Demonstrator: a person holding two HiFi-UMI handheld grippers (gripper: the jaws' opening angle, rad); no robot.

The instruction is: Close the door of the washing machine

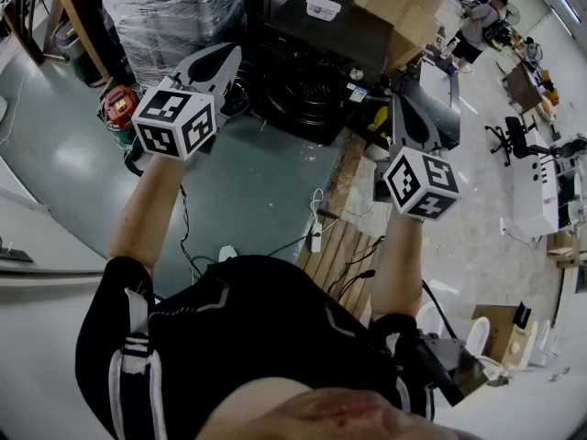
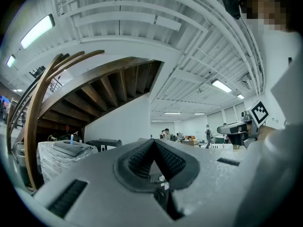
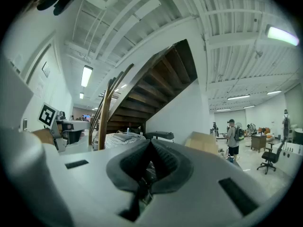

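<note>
A black box-shaped machine (image 1: 321,49) with a round ribbed front (image 1: 305,94) stands on the floor ahead of me; it shows small and dark as the machine (image 2: 105,144) in the left gripper view and the machine (image 3: 160,135) in the right one. Whether its door stands open I cannot tell. My left gripper (image 1: 227,60) and right gripper (image 1: 404,108) are held up level, well short of the machine. The left gripper (image 2: 154,142) has its ribbed pads pressed together with nothing between them. So has the right gripper (image 3: 150,144).
A plastic-wrapped appliance (image 1: 174,12) stands left of the machine, cardboard boxes (image 1: 404,3) to its right. A wooden staircase (image 3: 147,86) rises behind. A red device (image 1: 119,106), cables with a power strip (image 1: 315,236) and a wooden pallet (image 1: 341,246) lie on the floor. People (image 1: 477,21) stand far right.
</note>
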